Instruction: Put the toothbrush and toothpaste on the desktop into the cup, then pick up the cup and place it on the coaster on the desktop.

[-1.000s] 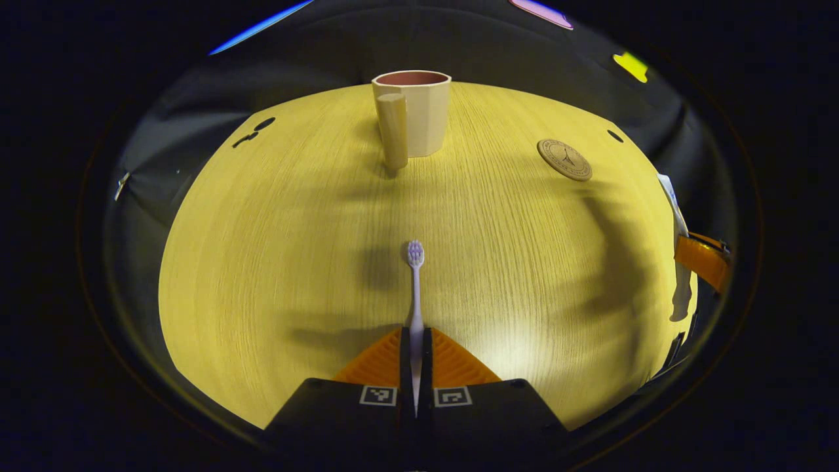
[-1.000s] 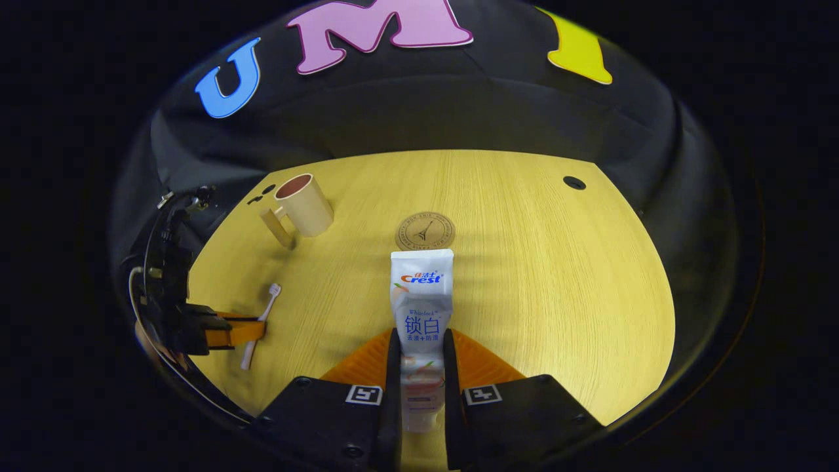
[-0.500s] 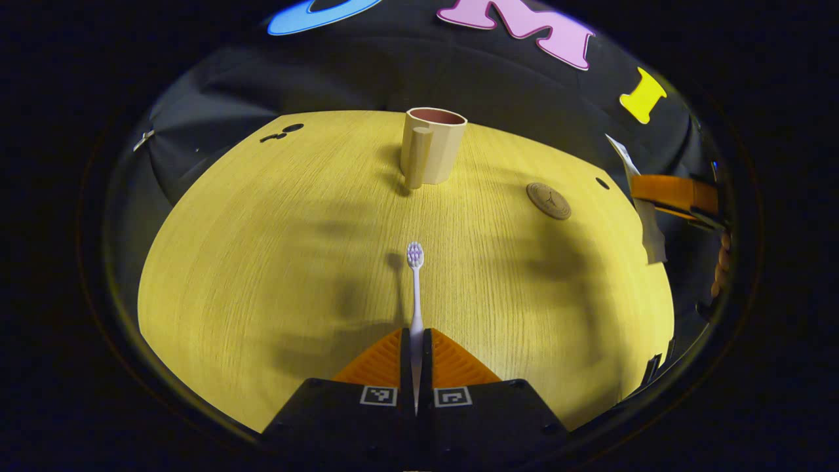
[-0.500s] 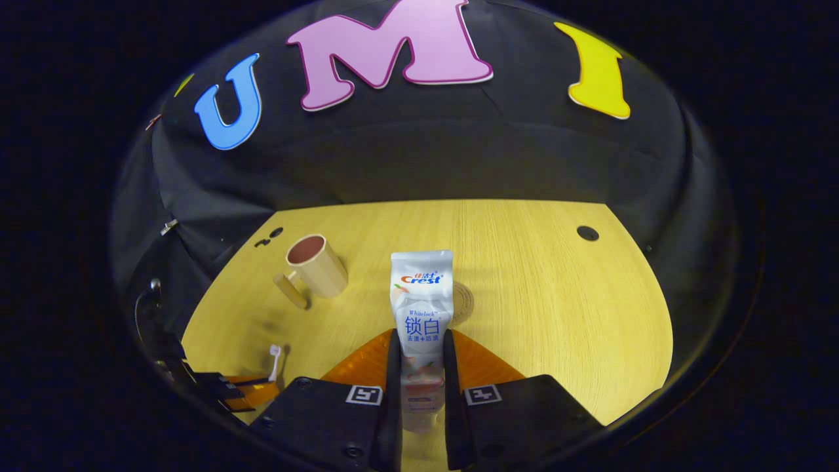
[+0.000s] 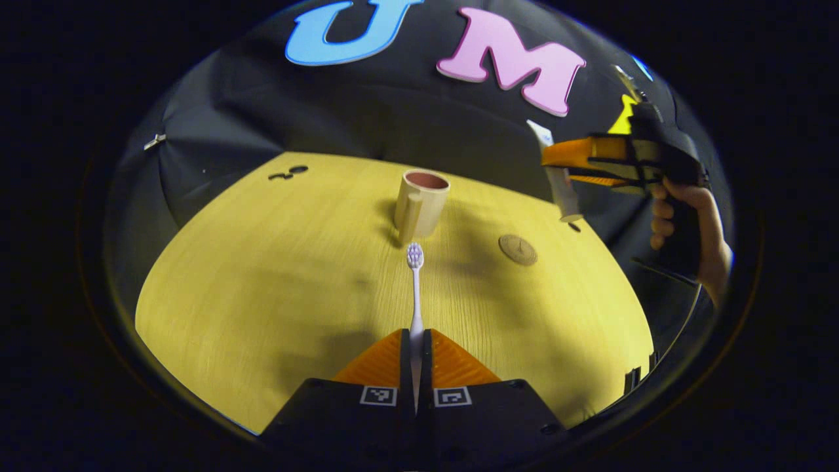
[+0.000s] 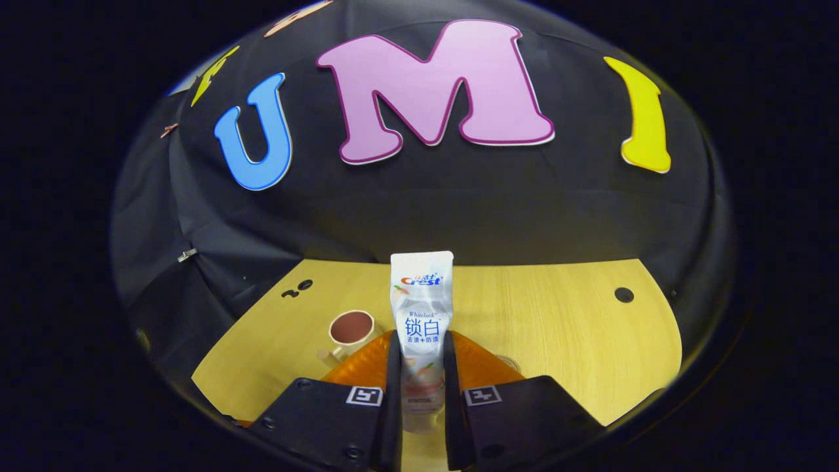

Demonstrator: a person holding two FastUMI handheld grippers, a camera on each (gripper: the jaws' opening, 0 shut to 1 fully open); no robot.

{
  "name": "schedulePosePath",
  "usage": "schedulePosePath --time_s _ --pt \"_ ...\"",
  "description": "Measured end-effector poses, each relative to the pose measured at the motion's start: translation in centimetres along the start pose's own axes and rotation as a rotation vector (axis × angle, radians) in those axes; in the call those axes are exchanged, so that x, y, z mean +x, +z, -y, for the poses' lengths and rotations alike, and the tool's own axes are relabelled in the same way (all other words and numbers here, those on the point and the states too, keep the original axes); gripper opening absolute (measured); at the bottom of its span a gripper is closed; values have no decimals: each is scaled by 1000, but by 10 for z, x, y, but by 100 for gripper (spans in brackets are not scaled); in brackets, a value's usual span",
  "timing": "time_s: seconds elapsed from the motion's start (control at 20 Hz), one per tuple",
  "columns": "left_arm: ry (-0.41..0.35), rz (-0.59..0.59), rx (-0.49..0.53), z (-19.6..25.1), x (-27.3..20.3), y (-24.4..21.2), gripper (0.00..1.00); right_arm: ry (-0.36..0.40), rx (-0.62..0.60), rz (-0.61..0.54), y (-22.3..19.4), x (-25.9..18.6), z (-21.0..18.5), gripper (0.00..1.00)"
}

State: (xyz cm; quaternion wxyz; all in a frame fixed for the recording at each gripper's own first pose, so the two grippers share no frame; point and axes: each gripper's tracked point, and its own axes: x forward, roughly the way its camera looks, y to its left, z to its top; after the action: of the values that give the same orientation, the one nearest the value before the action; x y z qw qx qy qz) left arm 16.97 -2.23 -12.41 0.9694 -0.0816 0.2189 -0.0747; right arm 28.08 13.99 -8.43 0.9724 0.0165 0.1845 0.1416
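Observation:
My left gripper (image 5: 416, 337) is shut on a white toothbrush (image 5: 415, 288) whose head points toward the beige cup (image 5: 420, 204) standing upright far ahead on the yellow wooden desktop (image 5: 275, 275). The round brown coaster (image 5: 517, 250) lies to the cup's right. In the right gripper view, my right gripper (image 6: 420, 344) is shut on a white toothpaste tube (image 6: 421, 308), held high above the table, with the cup (image 6: 350, 328) below and to the left. The coaster (image 6: 508, 361) peeks out beside my right finger. The left gripper view also catches the right gripper (image 5: 570, 160) raised at upper right, a hand (image 5: 688, 223) holding it.
Small dark holes mark the desktop at the far left (image 5: 288, 173) and far right (image 6: 623, 295). The black cloth wall (image 6: 419, 216) rises right behind the table's far edge.
Both grippers have risen and tilted up with their loads. The right gripper with the toothpaste has lifted high, and the cup and coaster have slid toward the bottom of its view.

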Motion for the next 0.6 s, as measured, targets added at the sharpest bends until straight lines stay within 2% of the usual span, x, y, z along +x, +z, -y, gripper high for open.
schedulePosePath --time_s 0.1,0.15,0.2,0.35,0.6 --pt "-6 43 -14 -4 -7 5 6 24 9 55 15 14 -16 29" --pt "-11 58 -27 -4 -10 6 6 30 9 83 21 20 -21 25" --pt "-8 74 -41 -5 -10 7 6 31 7 120 28 23 -26 29" --pt "26 116 -71 -21 -17 2 6 49 8 226 47 40 -43 30" --pt "29 126 -197 -34 -9 -9 6 83 20 258 38 82 -66 30"
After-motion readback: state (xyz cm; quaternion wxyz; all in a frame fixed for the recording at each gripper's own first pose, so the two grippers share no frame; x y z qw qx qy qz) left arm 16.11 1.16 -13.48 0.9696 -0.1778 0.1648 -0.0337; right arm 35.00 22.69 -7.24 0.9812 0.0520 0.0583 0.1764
